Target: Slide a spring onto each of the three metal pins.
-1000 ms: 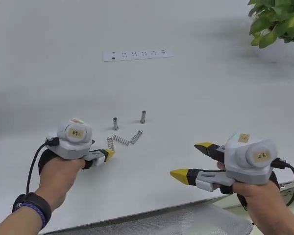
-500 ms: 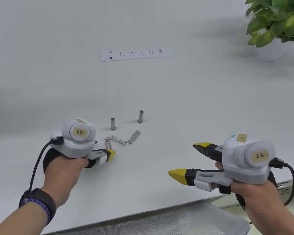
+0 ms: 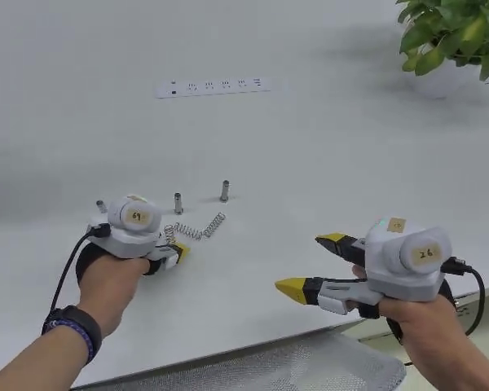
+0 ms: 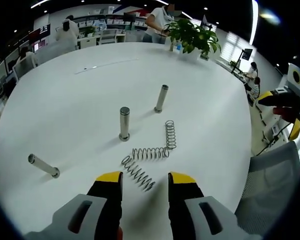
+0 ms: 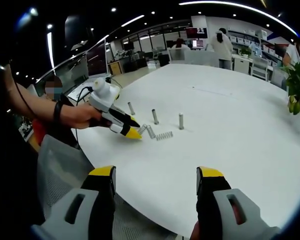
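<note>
The left claw (image 4: pixel 145 175) stands open, tips just short of the nearest spring (image 4: pixel 136 172); the right claw (image 3: pixel 314 262), also open, hovers well right.

Head view looks down; both gripper views face the same springs (image 4: pixel 146 153), left one nearer

left claw (image 4: pixel 145 176), right claw (image 5: pixel 156 171) seemingly parted

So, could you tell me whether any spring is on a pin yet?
Off. All three springs lie flat on the table, beside the three bare pins.
</note>
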{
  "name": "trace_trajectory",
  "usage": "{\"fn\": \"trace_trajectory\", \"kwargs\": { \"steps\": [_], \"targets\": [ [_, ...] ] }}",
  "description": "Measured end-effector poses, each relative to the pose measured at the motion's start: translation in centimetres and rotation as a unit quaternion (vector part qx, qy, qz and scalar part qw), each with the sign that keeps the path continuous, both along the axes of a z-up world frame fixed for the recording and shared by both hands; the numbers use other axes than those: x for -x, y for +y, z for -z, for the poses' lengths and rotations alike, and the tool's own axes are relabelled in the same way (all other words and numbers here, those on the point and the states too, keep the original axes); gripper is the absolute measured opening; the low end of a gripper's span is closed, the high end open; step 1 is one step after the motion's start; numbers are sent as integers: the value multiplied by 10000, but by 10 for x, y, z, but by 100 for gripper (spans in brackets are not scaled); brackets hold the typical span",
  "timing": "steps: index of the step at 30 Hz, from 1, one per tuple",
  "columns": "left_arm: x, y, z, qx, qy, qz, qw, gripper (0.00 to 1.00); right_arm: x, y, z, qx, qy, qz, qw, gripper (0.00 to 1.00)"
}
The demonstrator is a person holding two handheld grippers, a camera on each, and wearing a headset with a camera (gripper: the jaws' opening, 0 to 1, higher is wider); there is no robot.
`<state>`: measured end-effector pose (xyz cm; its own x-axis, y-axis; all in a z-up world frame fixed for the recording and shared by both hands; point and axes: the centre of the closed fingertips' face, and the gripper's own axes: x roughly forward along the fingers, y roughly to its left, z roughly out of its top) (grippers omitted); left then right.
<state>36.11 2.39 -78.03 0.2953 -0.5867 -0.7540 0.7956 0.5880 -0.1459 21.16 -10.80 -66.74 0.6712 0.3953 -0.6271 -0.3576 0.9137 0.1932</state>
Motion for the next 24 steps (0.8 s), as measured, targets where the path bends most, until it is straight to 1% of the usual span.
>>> {"fn": "trace_trajectory", "kwargs": {
  "steps": [9,11,13,22,24],
  "targets": [
    [-1,2,5,-122,-50,18,9999,25,2,2,1,-11,11,-4,10000,64],
    [0,3,5,-124,-37,31,9999,23,2,3,1,-20,8,-1,10000,64],
    [1,4,6,-177,-64,68,9998,22,2,3,1,-24,5,3,10000,64],
    [1,8,6,-245,-82,66,9996,19,4,2,2,-38,12,38,10000,64],
    [1,10,6,-293,-85,65,9995,18,5,2,2,-41,18,40,10000,64]
  ]
}}
